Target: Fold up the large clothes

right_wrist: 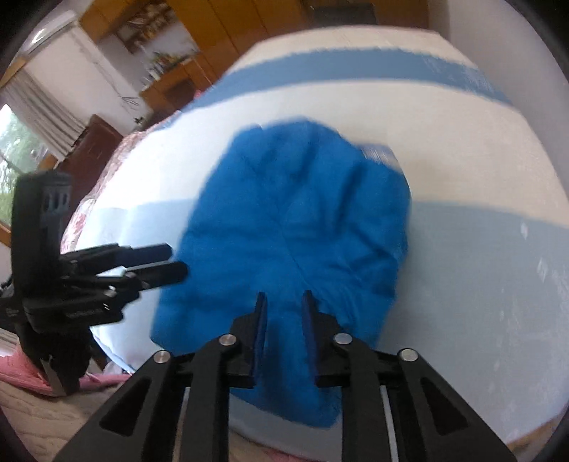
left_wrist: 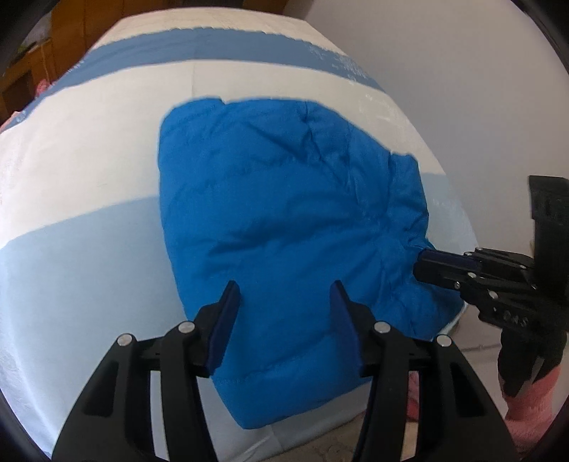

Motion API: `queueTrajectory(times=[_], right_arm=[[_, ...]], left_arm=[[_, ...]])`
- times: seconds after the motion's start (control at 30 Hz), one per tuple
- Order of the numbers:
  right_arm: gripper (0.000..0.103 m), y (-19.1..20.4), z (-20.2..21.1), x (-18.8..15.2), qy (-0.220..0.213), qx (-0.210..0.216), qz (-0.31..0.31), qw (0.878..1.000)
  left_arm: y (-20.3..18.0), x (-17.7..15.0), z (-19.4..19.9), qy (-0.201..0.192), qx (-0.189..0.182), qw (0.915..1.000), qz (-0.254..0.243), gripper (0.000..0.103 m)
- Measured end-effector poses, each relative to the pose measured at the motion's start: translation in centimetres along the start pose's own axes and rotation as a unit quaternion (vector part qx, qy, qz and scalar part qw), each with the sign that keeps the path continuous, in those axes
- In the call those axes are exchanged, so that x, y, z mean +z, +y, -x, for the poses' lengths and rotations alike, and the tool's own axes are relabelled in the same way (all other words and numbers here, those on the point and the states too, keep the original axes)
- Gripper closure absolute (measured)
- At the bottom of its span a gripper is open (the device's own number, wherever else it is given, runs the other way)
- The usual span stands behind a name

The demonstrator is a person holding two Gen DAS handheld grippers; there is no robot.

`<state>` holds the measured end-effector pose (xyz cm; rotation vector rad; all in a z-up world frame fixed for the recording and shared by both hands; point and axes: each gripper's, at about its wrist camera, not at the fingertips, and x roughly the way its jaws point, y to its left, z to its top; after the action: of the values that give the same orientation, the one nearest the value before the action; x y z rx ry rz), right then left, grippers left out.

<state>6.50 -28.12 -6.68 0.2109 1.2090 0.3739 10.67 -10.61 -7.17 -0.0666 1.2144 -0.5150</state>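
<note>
A puffy blue jacket [left_wrist: 284, 199] lies folded into a compact bundle on a bed covered by a white and blue striped sheet [left_wrist: 89, 160]. My left gripper [left_wrist: 284, 288] hovers open over the jacket's near part, with nothing pressed between its fingers. From the right, my right gripper [left_wrist: 419, 264] has its fingers nearly together on the jacket's right edge, and the fabric gathers in wrinkles toward the tips. In the right wrist view the same jacket [right_wrist: 302, 220] fills the middle. The right gripper [right_wrist: 284, 296] sits at its near edge and the left gripper [right_wrist: 177, 261] stands open beside its left side.
The bed's near edge [left_wrist: 320, 437] runs just below the jacket. A gloved hand with a pink sleeve [left_wrist: 530, 401] holds the right gripper. A pale wall [left_wrist: 462, 53] stands at the right. Wooden cupboards [right_wrist: 220, 32] and a window [right_wrist: 14, 149] lie beyond the bed's left side.
</note>
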Motion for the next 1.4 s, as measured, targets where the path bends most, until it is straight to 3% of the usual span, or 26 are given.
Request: queueTrajectory(times=[0.07, 0.23, 0.4, 0.6, 0.67, 0.77, 0.87, 1.0, 1.17, 1.27, 1.4], right_arm=[[0.103, -1.0, -1.1, -1.1, 0.021, -0.002, -0.014, 1.0], [0.103, -3.6, -4.0, -4.2, 0.03, 0.036, -0.067, 0.997], [0.103, -3.8, -4.1, -4.7, 0.027, 0.035, -0.061, 0.997], [0.095, -1.7, 1.2, -2.5, -0.003, 0.032, 0.001, 0.999], [0.088, -0.9, 2.7, -0.8, -0.024, 0.024, 0.021, 0.999], [0.088, -0.7, 3.3, 2.4, -0.051, 0.011, 0.034, 0.998], [0.088, -0.5, 2.3, 4.6, -0.062, 0.002, 0.041, 0.997], [0.088, -2.4, -0.5, 6.3, -0.038, -0.024, 0.022, 0.999], [0.099, -6.0, -3.9, 6.5, -0.002, -0.014, -0.019, 1.0], [0.1, -7.4, -6.0, 6.0, 0.012, 0.017, -0.056, 0.998], [0.1, -6.5, -4.9, 6.1, 0.002, 0.008, -0.052, 0.999]], left_arm=[[0.0, -0.5, -0.6, 0.008, 0.001, 1.0, -0.005, 0.052], [0.2, -1.5, -2.2, 0.016, -0.008, 0.9997, -0.014, 0.052], [-0.1, -2.1, -3.3, 0.017, 0.009, 0.9995, -0.025, 0.052], [1.2, -0.6, -1.5, 0.016, -0.006, 0.9999, -0.002, 0.052], [1.9, 0.8, -0.6, 0.003, -0.017, 0.9998, 0.012, 0.052], [2.4, 3.1, -0.5, -0.012, -0.012, 0.9995, 0.027, 0.052], [2.0, 6.8, -2.3, -0.015, 0.0, 0.9995, 0.028, 0.052], [2.4, 9.1, -4.8, 0.001, 0.005, 0.9993, 0.036, 0.052], [3.4, 10.8, -8.4, 0.028, 0.006, 0.9984, 0.049, 0.05], [4.4, 11.4, -10.2, 0.039, -0.004, 0.9974, 0.06, 0.05], [4.3, 11.5, -9.4, 0.037, -0.001, 0.9972, 0.064, 0.054]])
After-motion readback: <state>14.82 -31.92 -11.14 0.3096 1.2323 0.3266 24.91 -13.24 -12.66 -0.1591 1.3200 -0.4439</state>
